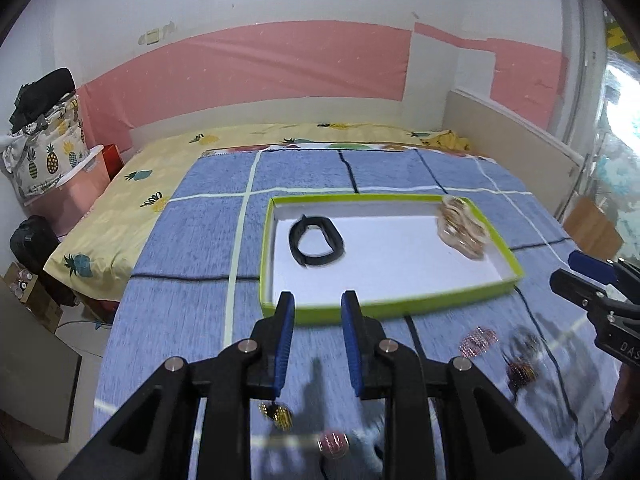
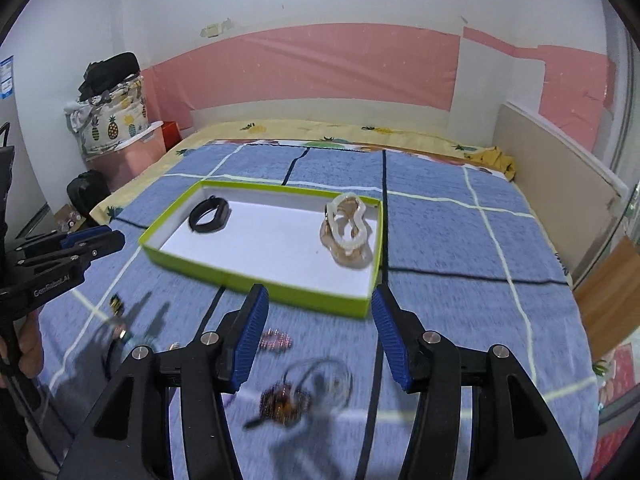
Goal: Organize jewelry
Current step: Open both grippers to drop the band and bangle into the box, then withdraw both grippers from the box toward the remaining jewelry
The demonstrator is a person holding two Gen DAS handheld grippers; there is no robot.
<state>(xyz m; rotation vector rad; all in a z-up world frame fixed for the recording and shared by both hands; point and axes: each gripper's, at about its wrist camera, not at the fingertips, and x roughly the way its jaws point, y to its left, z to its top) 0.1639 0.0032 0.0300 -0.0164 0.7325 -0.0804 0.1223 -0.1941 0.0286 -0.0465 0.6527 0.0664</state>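
Both wrist views downward, sharing tray (image 1: 390,308).

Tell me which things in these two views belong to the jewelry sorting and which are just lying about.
Belongs to the job:
- green-rimmed tray
- black band in the tray
- pale beaded bracelets in the tray
- pink sparkly piece on the blue blanket
- dark beaded piece on the blanket
- small gold piece

Just lying about:
- pineapple-print bundle
- pink bin
- black bag

Bright, fisheye-warped, motion blur low down
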